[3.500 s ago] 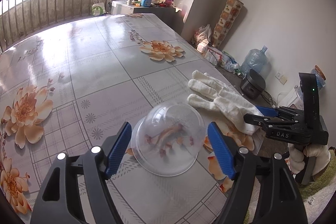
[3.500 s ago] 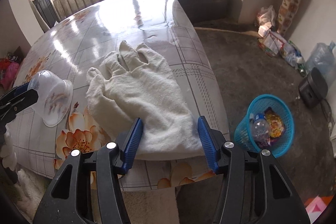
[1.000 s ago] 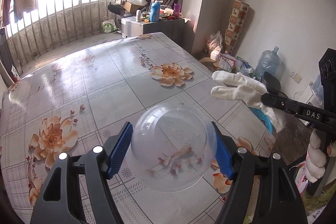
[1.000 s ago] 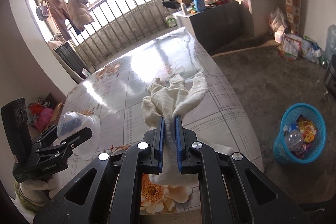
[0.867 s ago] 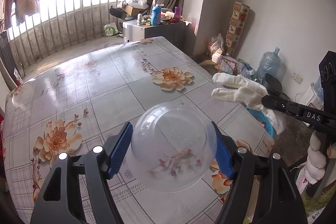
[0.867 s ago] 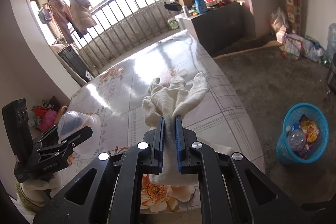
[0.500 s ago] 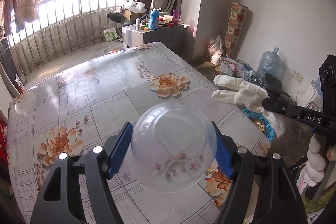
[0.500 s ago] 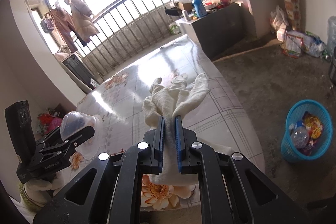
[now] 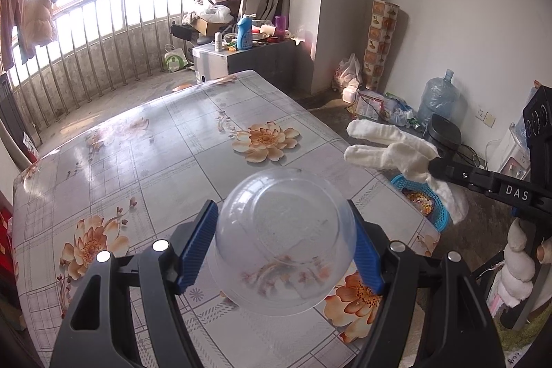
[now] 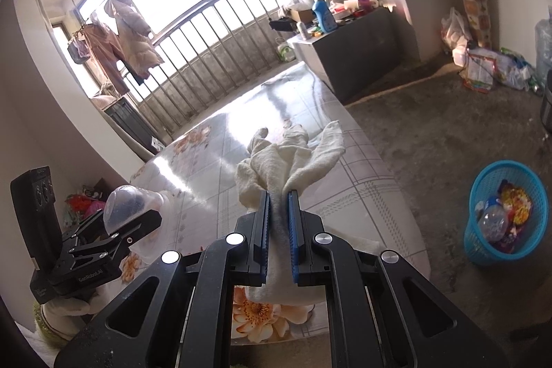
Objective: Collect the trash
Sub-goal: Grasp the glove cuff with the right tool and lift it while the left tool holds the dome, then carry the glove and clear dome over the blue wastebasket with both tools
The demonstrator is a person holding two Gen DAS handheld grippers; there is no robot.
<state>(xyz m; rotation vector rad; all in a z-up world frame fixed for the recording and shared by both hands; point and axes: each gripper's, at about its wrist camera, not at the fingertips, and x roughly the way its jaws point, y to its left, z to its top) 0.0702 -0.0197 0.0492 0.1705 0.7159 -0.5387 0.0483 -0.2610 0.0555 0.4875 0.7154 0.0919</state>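
The table [image 9: 145, 140] with its flower-print cover is the anchor here. A few seconds back both pieces of rubbish lay on it; now both are lifted clear of its top, and over the last second the view has pulled up and away from it — so picking up looks done and the carry to the bin is what remains.

The blue basket [image 10: 505, 212] stands on the floor off the table's right edge, already part full of rubbish.

The white glove [image 10: 286, 161] hangs above the table's near right corner, its cuff pinched in the right gripper [image 10: 278, 230], whose jaws are nearly closed with only the cloth between them.

The clear plastic bowl [image 9: 284, 237], upside down, is held above the table's near edge by the left gripper [image 9: 284, 245]; its jaws stand wide, one blue pad [image 9: 198, 240] pressed on each side of the bowl.
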